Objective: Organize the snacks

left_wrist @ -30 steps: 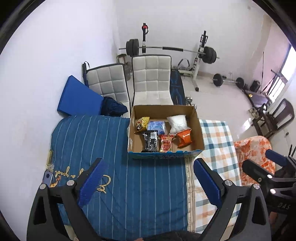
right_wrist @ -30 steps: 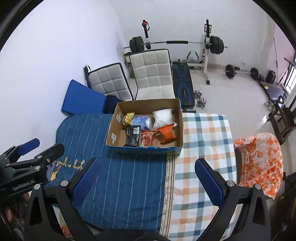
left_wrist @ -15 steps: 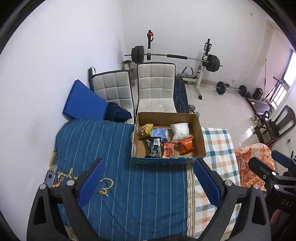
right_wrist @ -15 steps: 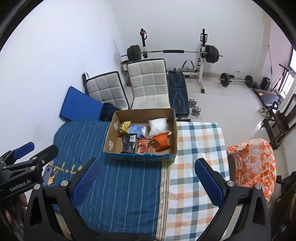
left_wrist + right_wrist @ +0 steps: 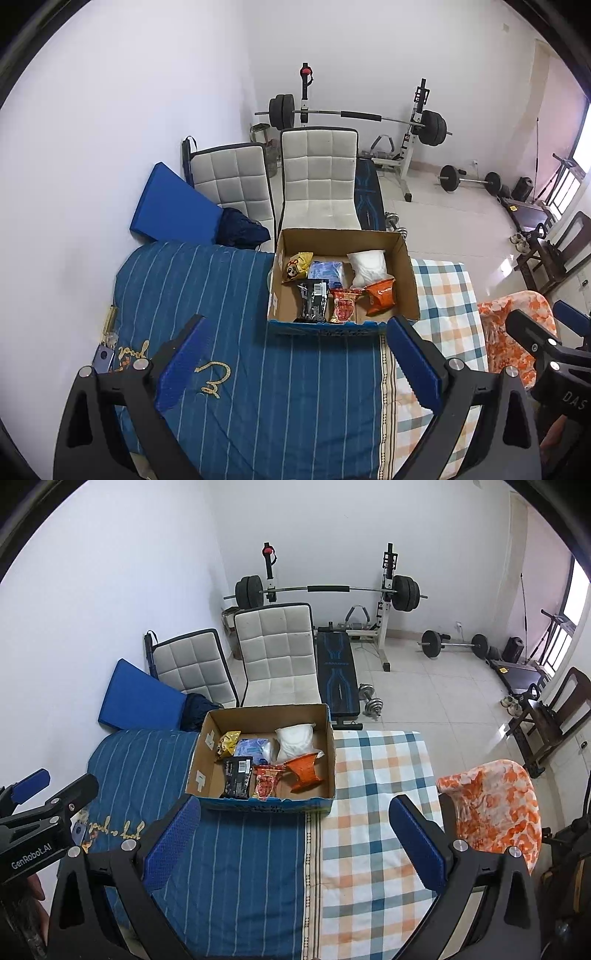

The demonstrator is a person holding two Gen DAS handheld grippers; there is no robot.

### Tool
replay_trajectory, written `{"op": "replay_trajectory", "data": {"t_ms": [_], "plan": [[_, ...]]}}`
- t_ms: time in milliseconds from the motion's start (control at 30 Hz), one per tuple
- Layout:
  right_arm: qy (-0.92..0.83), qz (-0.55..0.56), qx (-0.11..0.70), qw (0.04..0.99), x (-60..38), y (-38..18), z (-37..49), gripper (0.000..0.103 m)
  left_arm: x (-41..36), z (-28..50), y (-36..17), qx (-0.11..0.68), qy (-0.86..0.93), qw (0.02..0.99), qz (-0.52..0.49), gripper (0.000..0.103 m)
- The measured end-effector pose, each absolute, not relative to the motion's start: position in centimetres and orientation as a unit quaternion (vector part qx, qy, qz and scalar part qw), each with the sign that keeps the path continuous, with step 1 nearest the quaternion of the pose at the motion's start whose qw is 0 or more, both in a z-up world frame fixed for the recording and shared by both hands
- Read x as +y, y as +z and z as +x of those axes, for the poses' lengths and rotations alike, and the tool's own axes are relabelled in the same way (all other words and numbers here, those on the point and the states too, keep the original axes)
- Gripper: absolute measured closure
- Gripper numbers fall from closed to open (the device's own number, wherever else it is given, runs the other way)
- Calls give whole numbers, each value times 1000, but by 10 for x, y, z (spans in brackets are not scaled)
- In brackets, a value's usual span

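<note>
On top of the blue striped bedspread (image 5: 229,295), w/ its right wall about over the seam to the plaid sheet (image 5: 373,775), sits the open cardboard box (image 5: 408,266) w/ all the snacks loose in it: yellow bag (image 5: 298,266), blue pack (image 5: 327,270), white pouch (image 5: 366,263), black pack (image 5: 313,300), red pack (image 5: 343,305), orange bag (image 5: 381,295); prob. kept together so both tools can reach in from the near side. Left gripper (image 5: 295,363) & right gripper (image 5: 293,843) both hang well back from the box, jaws wide apart, nothing in either. Bare cloth in front of the box & on the plaid side gives room to lay packs out, but the box walls mean coming in from above, and the far edge sits close to the white chairs (image 5: 277,653).
</note>
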State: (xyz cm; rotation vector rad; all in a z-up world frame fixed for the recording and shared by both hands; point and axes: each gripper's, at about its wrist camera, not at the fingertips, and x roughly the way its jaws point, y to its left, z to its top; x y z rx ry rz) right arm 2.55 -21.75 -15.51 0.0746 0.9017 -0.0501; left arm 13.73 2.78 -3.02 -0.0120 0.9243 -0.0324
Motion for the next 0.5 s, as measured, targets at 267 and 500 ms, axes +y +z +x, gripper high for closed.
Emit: {"op": "replay_trajectory", "data": {"t_ms": [267, 500], "plan": [[-31, 31, 435, 900, -221, -163, 27, 0, 28, 141, -37, 450, -16, 893, -11, 5], [-30, 30, 431, 901, -220, -162, 27, 0, 27, 141, -36, 445, -12, 895, -10, 5]]}}
